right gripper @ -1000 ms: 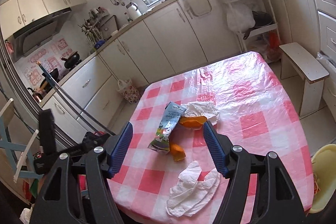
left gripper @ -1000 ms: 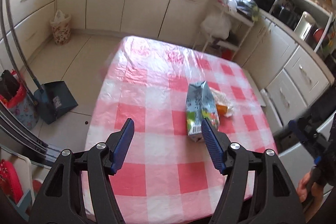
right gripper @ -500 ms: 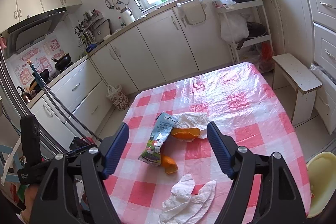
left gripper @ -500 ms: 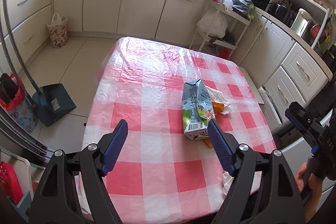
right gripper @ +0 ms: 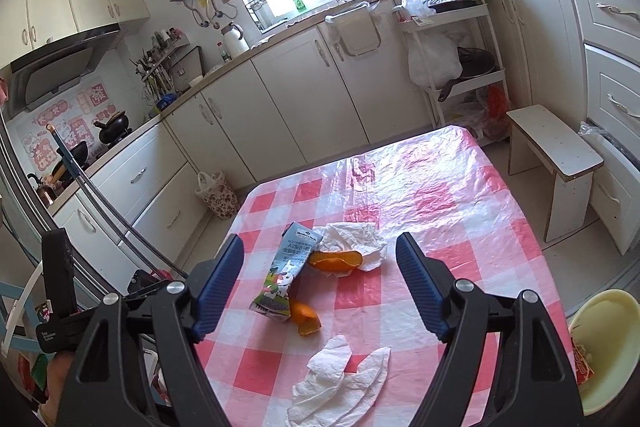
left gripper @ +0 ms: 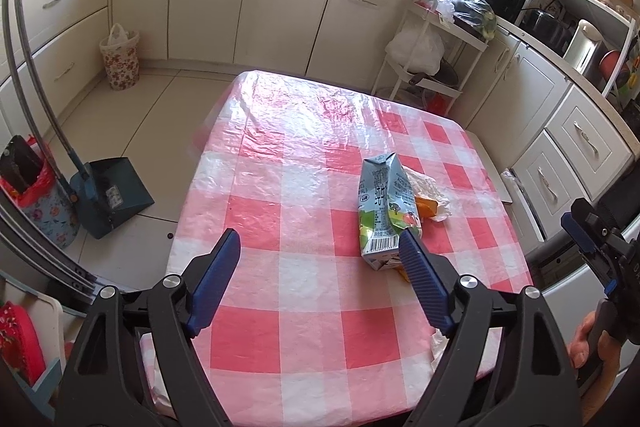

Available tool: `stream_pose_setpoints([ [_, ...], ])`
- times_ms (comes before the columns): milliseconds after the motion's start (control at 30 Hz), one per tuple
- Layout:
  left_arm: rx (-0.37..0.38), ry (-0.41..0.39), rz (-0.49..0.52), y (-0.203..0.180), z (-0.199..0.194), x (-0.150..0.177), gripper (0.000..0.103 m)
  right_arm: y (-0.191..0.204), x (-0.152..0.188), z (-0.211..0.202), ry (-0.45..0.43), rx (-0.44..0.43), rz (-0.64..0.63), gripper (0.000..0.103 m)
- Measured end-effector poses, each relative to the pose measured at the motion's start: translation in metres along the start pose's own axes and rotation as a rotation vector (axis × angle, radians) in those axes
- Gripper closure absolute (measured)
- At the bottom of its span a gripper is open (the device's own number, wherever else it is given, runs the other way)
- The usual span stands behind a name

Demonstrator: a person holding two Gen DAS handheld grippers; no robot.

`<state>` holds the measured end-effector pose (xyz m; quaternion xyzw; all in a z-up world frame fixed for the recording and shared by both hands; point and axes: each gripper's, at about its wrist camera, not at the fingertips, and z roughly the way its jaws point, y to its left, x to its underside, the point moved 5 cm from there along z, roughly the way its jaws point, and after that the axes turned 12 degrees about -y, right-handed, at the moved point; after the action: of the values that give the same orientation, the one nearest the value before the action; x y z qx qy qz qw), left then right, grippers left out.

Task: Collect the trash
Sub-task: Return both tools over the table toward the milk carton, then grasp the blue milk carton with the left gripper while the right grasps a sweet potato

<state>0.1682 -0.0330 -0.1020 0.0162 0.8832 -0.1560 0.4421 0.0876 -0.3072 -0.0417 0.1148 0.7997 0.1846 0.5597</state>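
Observation:
A flattened milk carton (left gripper: 384, 211) (right gripper: 286, 273) lies on the red-checked table (left gripper: 304, 311) (right gripper: 460, 235). Two orange peels (right gripper: 336, 259) (right gripper: 306, 315) and a crumpled white tissue (right gripper: 354, 237) lie beside it. A second white tissue (right gripper: 340, 379) lies nearer the front edge. My left gripper (left gripper: 318, 249) is open and empty above the table, its right finger just in front of the carton. My right gripper (right gripper: 320, 253) is open and empty, held above the trash.
A pale yellow bin (right gripper: 600, 343) stands at the table's right side. A dustpan (left gripper: 110, 195) and a floral bin with a red bag (left gripper: 44, 211) stand on the floor to the left. A small white stool (right gripper: 556, 163) and cabinets lie beyond.
Both grippers have pulled back and risen a little, so the table and trash look farther away. Both stay open. The trash has not moved.

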Motion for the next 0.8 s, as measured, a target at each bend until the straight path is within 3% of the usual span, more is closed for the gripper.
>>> stream_pose_setpoints([
  [567, 0.000, 0.008, 0.008, -0.002, 0.004, 0.000, 0.023, -0.002, -0.002, -0.002, 0.004, 0.011, -0.013, 0.025],
  [800, 0.028, 0.029, 0.100, -0.027, 0.020, 0.001, 0.023, -0.010, -0.005, -0.007, -0.013, 0.002, 0.015, 0.025],
])
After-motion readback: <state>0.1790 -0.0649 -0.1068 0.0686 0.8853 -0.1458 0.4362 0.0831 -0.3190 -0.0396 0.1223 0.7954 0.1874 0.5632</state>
